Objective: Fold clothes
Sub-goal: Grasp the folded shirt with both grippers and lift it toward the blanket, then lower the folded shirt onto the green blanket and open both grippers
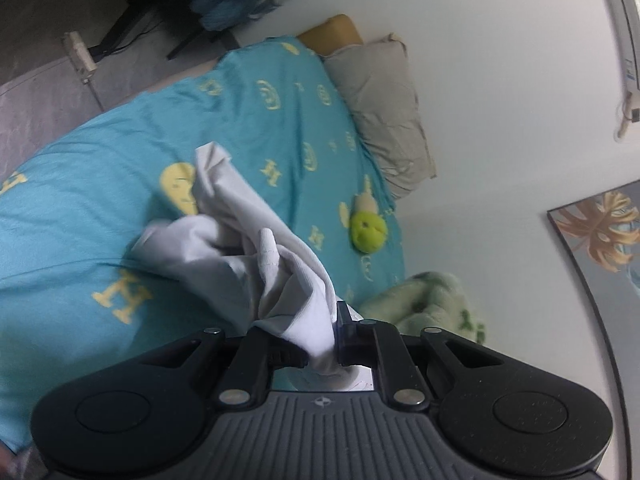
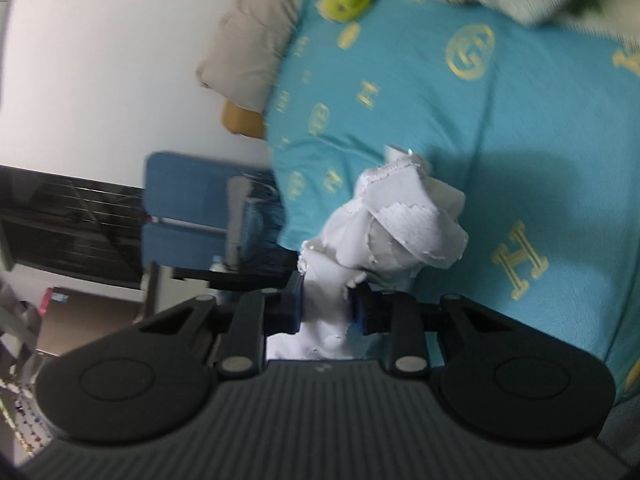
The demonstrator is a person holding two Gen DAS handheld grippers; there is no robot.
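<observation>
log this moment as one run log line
stage: lifting garment | left gripper: shut on white garment | right gripper: shut on white garment | garment: bunched, unfolded | surface: teal bed sheet

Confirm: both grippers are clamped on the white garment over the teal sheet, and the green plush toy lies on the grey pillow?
Wrong on the toy. In the left wrist view the green plush toy lies on the teal sheet, beside the grey pillow, not on it. Left gripper and right gripper are both clamped on the white garment.
</observation>
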